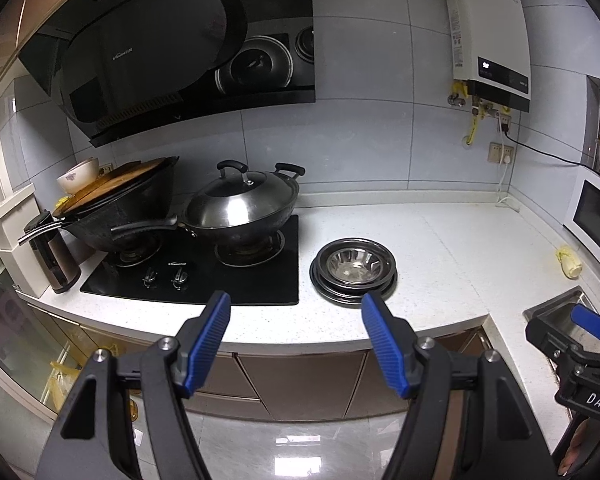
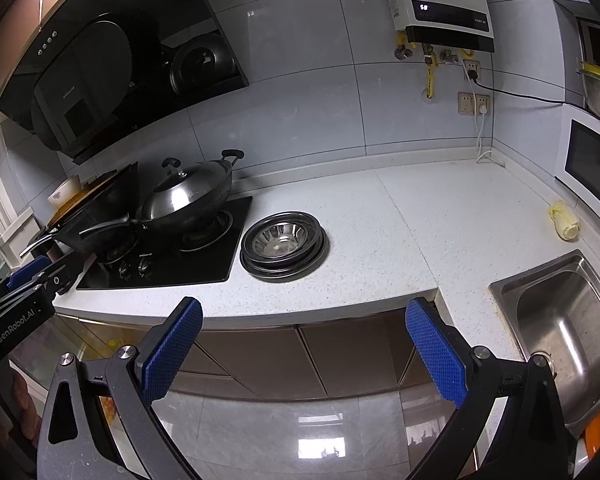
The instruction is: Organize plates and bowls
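Observation:
A stack of steel plates with a shiny steel bowl nested on top sits on the white counter just right of the stove. My left gripper hangs open in front of the counter edge, short of the stack, nothing between its blue pads. My right gripper is open too, wider, and also holds nothing, off the counter's front edge. Each gripper shows at the edge of the other's view, the right gripper and the left gripper.
A black gas stove carries a lidded wok and a big black wok with a board and a ceramic bowl. A steel sink lies at the right, a yellow cloth near a microwave.

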